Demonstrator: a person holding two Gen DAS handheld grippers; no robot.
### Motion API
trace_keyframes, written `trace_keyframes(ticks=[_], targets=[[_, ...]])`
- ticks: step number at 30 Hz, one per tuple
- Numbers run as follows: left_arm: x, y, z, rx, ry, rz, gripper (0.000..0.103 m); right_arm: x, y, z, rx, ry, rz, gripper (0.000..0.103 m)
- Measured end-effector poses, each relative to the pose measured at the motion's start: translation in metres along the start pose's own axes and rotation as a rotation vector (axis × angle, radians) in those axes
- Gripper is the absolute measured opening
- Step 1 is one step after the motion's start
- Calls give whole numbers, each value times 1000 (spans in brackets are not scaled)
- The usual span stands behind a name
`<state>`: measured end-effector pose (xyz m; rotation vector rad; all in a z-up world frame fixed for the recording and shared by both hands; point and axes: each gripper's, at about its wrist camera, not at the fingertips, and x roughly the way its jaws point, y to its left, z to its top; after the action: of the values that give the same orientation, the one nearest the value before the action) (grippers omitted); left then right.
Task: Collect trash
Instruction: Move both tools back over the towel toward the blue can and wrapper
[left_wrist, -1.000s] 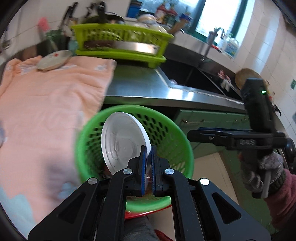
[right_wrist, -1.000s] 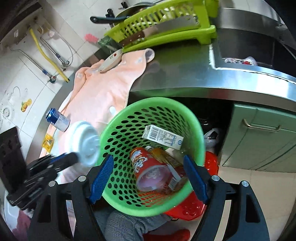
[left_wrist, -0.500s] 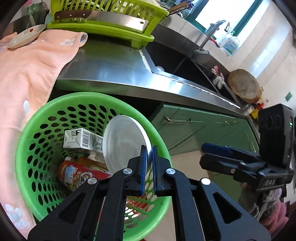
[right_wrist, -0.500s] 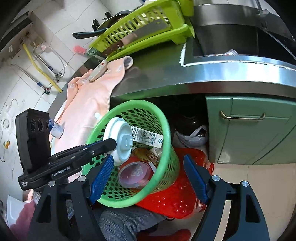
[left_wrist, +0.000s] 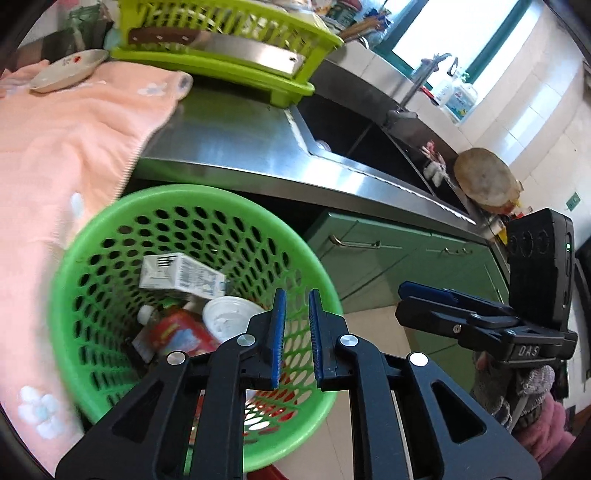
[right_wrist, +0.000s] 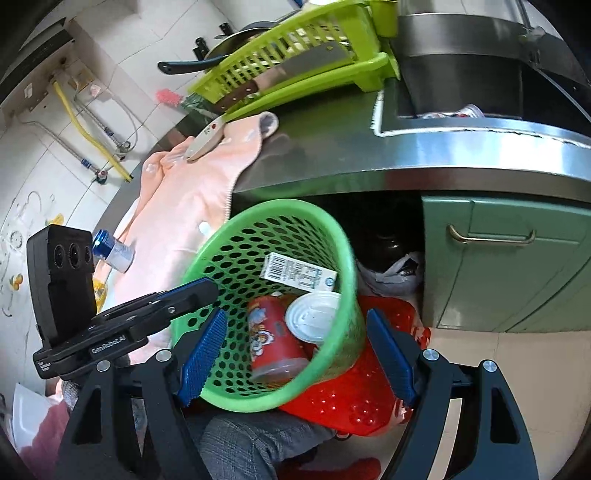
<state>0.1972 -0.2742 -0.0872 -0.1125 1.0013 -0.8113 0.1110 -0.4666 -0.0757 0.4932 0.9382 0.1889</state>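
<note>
A green perforated trash basket stands below the steel counter edge. Inside lie a white round lid, a white milk carton and a red snack cup. My left gripper hovers over the basket's near rim, jaws slightly apart and empty; it also shows in the right wrist view. My right gripper is wide open and empty in front of the basket; it appears at the right of the left wrist view.
A peach towel covers the counter at left, with a small dish and a blue-capped bottle on it. A lime dish rack holds a cleaver. The sink, green cabinets and a red basket are near.
My left gripper carried the white lid over the basket, opened slightly and let it go; the lid now lies inside the basket. The right gripper stayed open.
</note>
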Motion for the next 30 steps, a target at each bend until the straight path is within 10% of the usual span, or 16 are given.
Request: trace_keyframes(ticks=[30], targets=[[-238,176,-81,-320,-269,447,42,114,240,17,-449,102,155,85]])
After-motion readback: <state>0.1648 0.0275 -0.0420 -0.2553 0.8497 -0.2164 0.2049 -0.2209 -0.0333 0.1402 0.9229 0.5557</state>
